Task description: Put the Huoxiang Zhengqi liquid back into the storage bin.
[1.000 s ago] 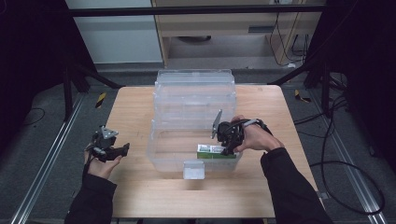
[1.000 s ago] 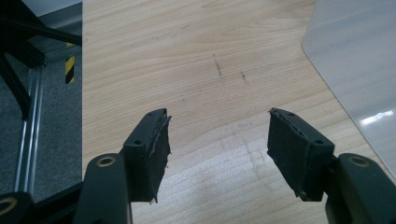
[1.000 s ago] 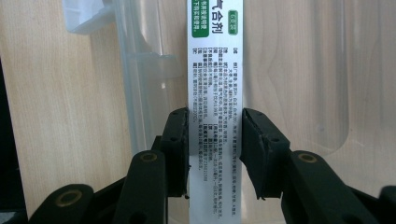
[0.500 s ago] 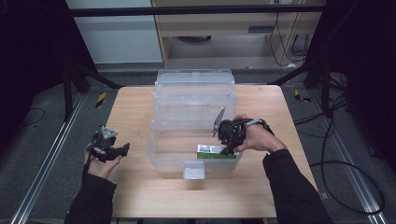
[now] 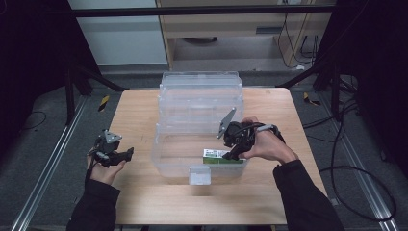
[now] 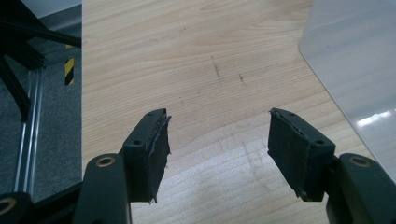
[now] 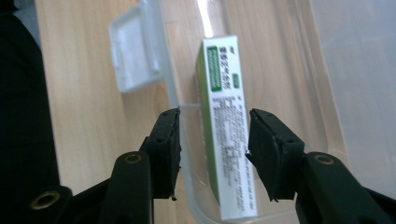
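Note:
A green and white carton [image 5: 215, 154] lies on its side inside a clear plastic bin [image 5: 162, 155], close to the front wall. My right gripper [image 5: 233, 152] hangs just above the carton's right end. In the right gripper view the carton [image 7: 227, 116] runs between the pads of the right gripper [image 7: 215, 114], with a gap at each side and the bin's wall between it and the left pad; the jaws have just been opening. My left gripper [image 5: 126, 155] rests at the table's left, open over bare wood, as the left gripper [image 6: 217, 121] also stands in its own view.
The bin's clear lid [image 5: 199, 96] stands open behind it. A white latch [image 5: 199, 174] hangs on the bin's front wall. The wooden table [image 5: 298, 120] has free room around the bin. Black frame legs and cables lie on the floor beyond its edges.
The right gripper's jaws have spread apart from the carton and the hand has lifted slightly. The carton stays in the bin. The left hand has not moved.

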`<act>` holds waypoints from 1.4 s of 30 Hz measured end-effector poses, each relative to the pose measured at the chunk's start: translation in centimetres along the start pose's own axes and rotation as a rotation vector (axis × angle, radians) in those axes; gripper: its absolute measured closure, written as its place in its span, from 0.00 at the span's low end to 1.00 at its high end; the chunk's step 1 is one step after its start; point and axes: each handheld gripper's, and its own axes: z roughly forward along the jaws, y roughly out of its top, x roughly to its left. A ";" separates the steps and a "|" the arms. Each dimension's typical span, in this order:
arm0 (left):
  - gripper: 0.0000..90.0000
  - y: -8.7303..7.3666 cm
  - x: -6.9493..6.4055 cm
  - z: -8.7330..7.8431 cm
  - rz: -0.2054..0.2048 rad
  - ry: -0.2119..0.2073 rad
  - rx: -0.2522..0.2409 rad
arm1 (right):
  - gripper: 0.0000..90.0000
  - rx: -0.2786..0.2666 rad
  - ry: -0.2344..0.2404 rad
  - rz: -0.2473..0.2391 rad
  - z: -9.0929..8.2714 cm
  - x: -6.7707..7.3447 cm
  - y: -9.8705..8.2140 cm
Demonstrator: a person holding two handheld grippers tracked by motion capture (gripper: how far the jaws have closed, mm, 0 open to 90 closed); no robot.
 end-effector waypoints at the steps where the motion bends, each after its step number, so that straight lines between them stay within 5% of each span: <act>1: 0.42 0.0 0.0 0.0 0.000 -0.001 0.000 | 0.60 -0.004 0.000 0.000 0.0 0.2 0.3; 16: 0.42 0.0 0.0 -0.1 0.000 -0.004 -0.004 | 0.62 0.002 0.035 -0.059 2.1 2.7 3.0; 42: 0.42 0.2 0.1 -0.3 0.004 -0.001 -0.011 | 0.76 0.071 0.071 -0.088 6.1 2.7 2.1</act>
